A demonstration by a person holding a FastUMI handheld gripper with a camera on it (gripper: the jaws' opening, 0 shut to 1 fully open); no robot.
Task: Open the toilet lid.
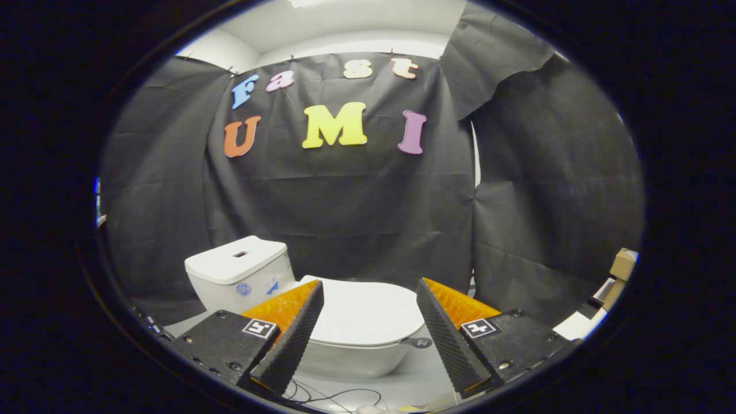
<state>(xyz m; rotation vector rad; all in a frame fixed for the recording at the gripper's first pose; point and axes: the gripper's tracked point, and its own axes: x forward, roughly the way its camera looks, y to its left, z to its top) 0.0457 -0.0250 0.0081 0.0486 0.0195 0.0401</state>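
Just ahead of the fingers sits one toilet (356, 339), white, small, on a pale floor (414, 385) against the black cloth wall (345, 218). I count one lid (368, 313), and it's down flat on the bowl, so closed. One tank (238, 273) stands behind and to the left of the lid, with a single rectangular slot in its top and a couple of blue stickers on the front. One little dark tab (418, 342) sticks out from the lid's rim on the right side, close to my right finger.

My gripper (371, 330) is spread wide, two fingers (293, 339) well apart with black ribbed pads and orange backing, and nothing's between them. They aren't touching the toilet as far as I can see, the lid just shows through the gap. Each finger block carries one square black-and-white marker, so two total.

Other stuff: some thin dark cables (333, 397) loop on the floor right below the bowl, between the fingers. Off to the right by the wall there's a cardboard box (622, 264) and something white under it, too squashed to make out. Nothing sits between the fingers and the lid.
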